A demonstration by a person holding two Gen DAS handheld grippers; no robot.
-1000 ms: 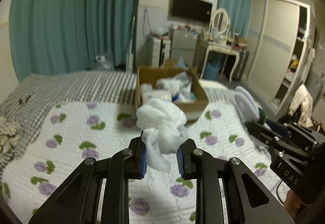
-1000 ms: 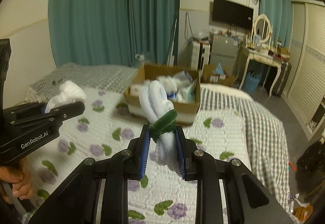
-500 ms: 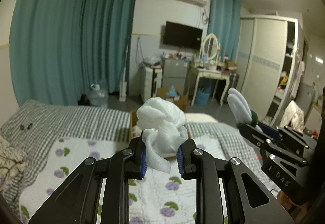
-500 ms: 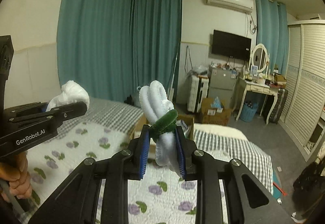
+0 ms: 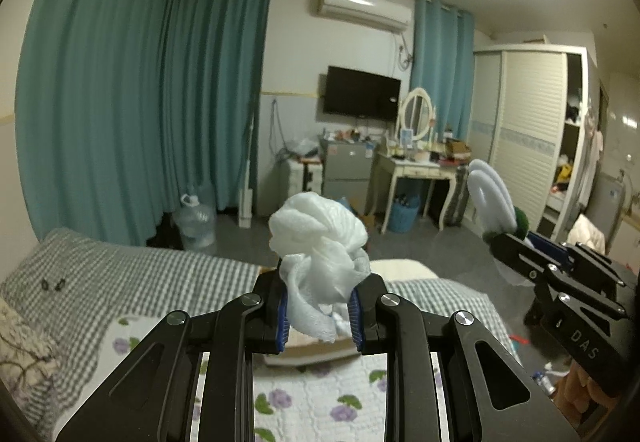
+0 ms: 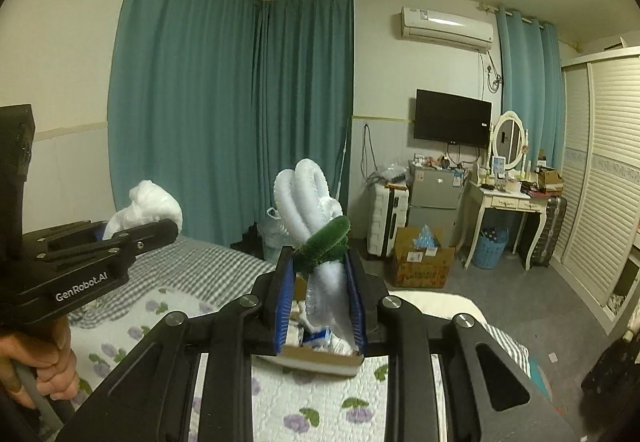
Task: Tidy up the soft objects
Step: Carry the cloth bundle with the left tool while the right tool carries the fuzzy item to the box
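Soft items seemingly inside box

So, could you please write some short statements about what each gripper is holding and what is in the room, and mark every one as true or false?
1. The left gripper is shut on a white foam wad. True.
2. The right gripper is empty. False: it is shut on a white pipe-cleaner bundle tied with a green band.
3. Both grippers are raised above the bed. True.
4. The curtains are red. False: they are teal.
5. A television hangs on the far wall. True.
6. The cardboard box on the bed is closed with a lid. False: it is open, with items showing inside.
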